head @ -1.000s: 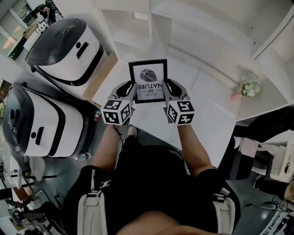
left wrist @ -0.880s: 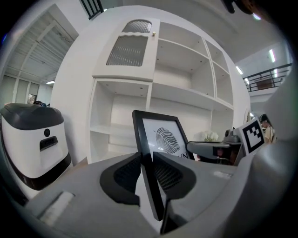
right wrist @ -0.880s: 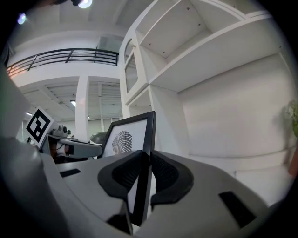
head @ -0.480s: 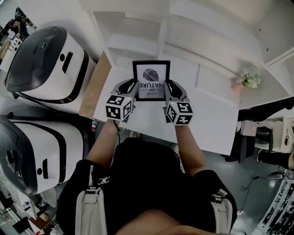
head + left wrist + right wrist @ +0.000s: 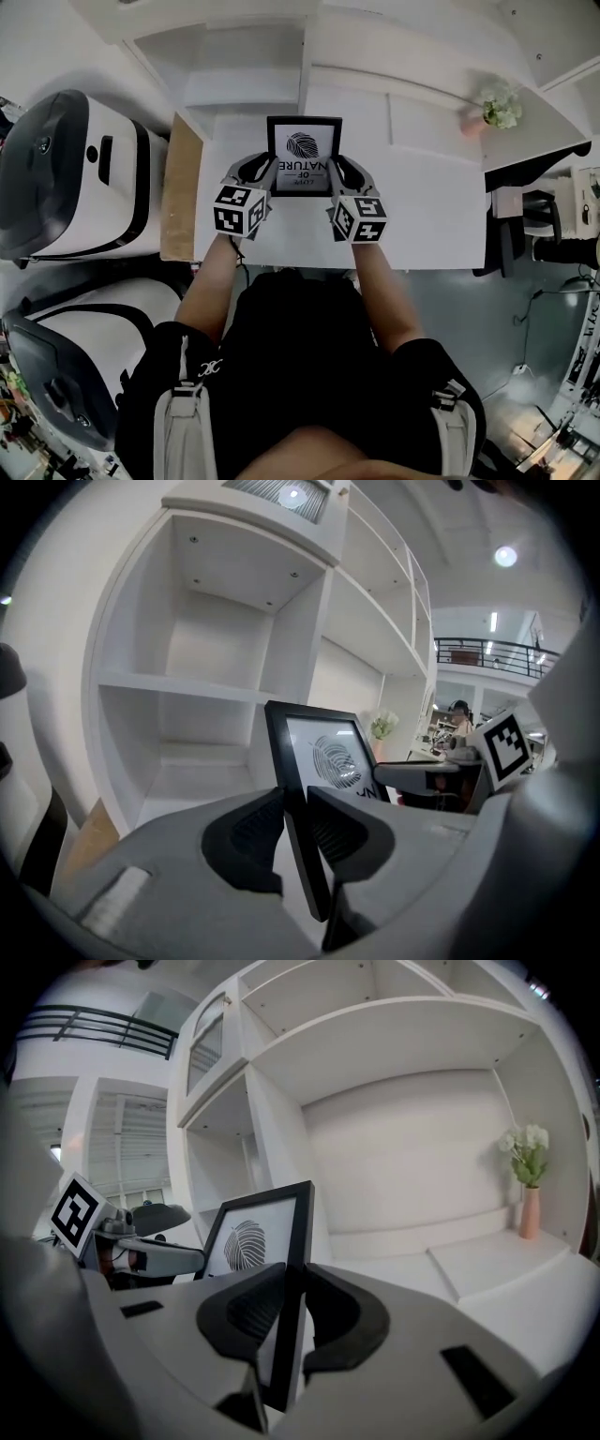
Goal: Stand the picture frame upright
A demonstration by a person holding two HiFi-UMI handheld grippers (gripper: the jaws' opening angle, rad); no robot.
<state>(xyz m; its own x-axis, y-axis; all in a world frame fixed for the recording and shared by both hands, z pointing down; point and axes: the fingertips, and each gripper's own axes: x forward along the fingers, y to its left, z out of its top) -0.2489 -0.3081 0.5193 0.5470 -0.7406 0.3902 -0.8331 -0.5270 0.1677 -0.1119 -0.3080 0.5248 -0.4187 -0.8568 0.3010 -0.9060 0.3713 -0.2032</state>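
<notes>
A black picture frame [image 5: 304, 155] with a leaf print and lettering is held over the white desk [image 5: 422, 225], between both grippers. My left gripper [image 5: 265, 175] is shut on the frame's left edge [image 5: 298, 827]. My right gripper [image 5: 340, 174] is shut on its right edge [image 5: 291, 1297]. In the left gripper view the frame [image 5: 323, 757] stands tilted with the print facing right. In the right gripper view the print [image 5: 253, 1241] faces left. The frame's lower edge is hidden behind the jaws.
White shelving [image 5: 253, 66] rises behind the desk. A small vase of flowers [image 5: 495, 105] stands at the desk's far right, also seen in the right gripper view [image 5: 528, 1180]. Two large white and black machines [image 5: 66, 178] stand left of the desk, beside a tan panel [image 5: 180, 202].
Both grippers with the frame have moved farther over the desk and lower toward it. The view has shifted so the shelving sits straight ahead.
</notes>
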